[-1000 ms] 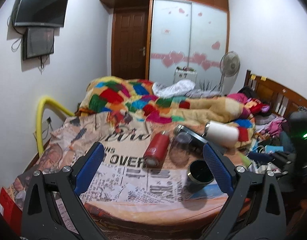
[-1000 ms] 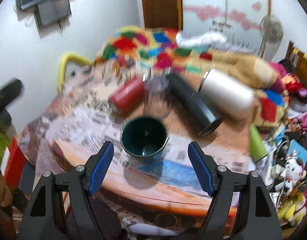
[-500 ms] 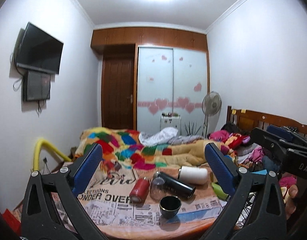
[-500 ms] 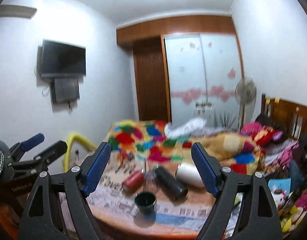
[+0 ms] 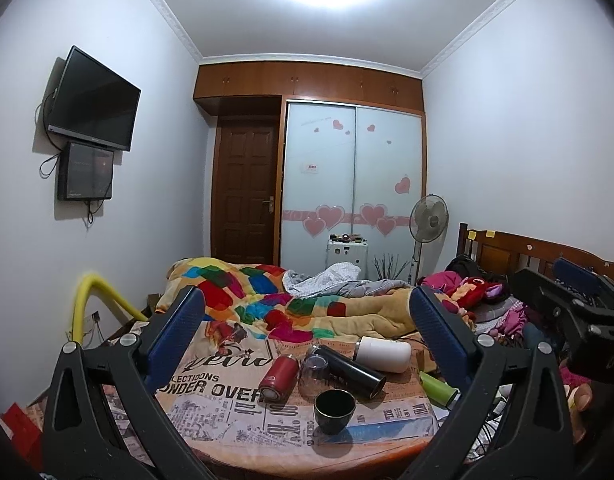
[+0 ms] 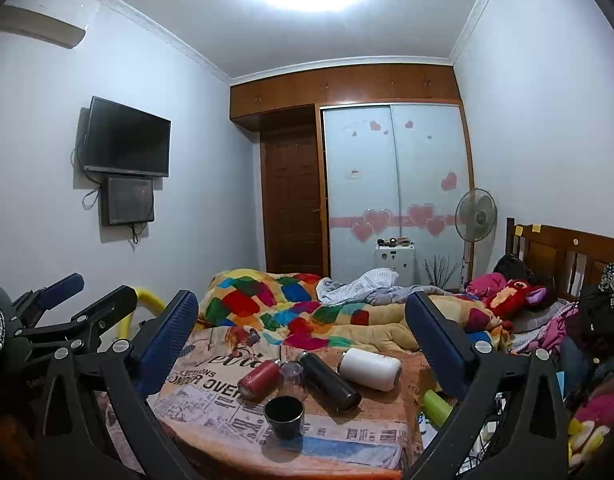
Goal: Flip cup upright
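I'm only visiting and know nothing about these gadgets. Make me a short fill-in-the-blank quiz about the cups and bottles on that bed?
1. The dark cup nearest the camera stands ____, its mouth facing up.
2. The red bottle lies on its ____.
3. The black flask lies between the red bottle and the ____ bottle.
4. The left gripper and right gripper are both ____, holding nothing.

Missing words: upright; side; white; open
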A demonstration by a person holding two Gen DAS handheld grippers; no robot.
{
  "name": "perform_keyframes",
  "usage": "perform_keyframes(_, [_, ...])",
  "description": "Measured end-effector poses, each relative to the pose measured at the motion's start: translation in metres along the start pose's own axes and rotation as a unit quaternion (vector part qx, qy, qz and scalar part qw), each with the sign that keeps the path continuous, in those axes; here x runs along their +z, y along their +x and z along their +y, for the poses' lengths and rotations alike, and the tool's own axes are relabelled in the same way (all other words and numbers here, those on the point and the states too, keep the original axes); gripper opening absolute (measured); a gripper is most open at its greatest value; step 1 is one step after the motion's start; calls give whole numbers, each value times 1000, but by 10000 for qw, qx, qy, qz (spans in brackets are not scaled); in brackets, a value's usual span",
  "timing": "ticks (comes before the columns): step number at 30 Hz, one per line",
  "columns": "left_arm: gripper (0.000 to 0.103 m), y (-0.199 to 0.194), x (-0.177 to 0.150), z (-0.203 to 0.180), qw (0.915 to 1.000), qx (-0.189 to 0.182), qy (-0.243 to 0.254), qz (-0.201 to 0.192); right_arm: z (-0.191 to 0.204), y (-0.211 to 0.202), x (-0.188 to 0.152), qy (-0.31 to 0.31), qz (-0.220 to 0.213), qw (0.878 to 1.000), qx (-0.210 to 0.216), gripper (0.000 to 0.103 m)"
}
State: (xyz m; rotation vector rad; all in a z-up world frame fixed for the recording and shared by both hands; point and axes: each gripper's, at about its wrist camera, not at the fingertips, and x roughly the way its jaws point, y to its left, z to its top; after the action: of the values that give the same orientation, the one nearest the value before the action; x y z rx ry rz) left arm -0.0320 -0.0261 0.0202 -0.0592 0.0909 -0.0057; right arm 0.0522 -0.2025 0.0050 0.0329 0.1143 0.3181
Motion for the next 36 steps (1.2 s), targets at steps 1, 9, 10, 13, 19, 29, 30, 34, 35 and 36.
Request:
perform_keyframes(1, [103,0,0,0,10000,6,-9,3,-2,-1,-1,-2,9,10000,5,103])
perform_keyframes(9, [103,2,-2,2,10000,36,-28,51,-6,-14,-6,-13,79,10000,33,103])
perform_keyframes(10, [103,2,-2,2,10000,34,-31,56,-6,-14,-6,-11,88,10000,37,103])
perform_keyframes(13, [103,2,-3,3,10000,35,-27,68,-4,-15,-7,-31,116,9999,40,103])
perform_keyframes(19, [103,5,-4,4,9999,25,-39,108,-2,-15,-7,-62,151,9999,43,103])
perform_keyframes(29, [103,6,-6,5,9999,13,-47,158,-1,-17,-7,-67,180,9998,53,103])
perform_keyframes(30, [103,6,-6,6,9999,12,-45,162,-1,-16,-7,-66,181,9998,56,103])
perform_keyframes(34, [103,7,-7,6,9998,-1,-50,170,-1,-16,-7,-69,181,9998,53,103])
perform_keyframes(35, [103,7,-7,7,9998,-5,-52,171,-1,-17,-6,-71,182,9998,53,103])
perform_keyframes(36, [103,7,-7,7,9998,-4,-51,172,-2,-17,-6,-68,184,9998,56,103])
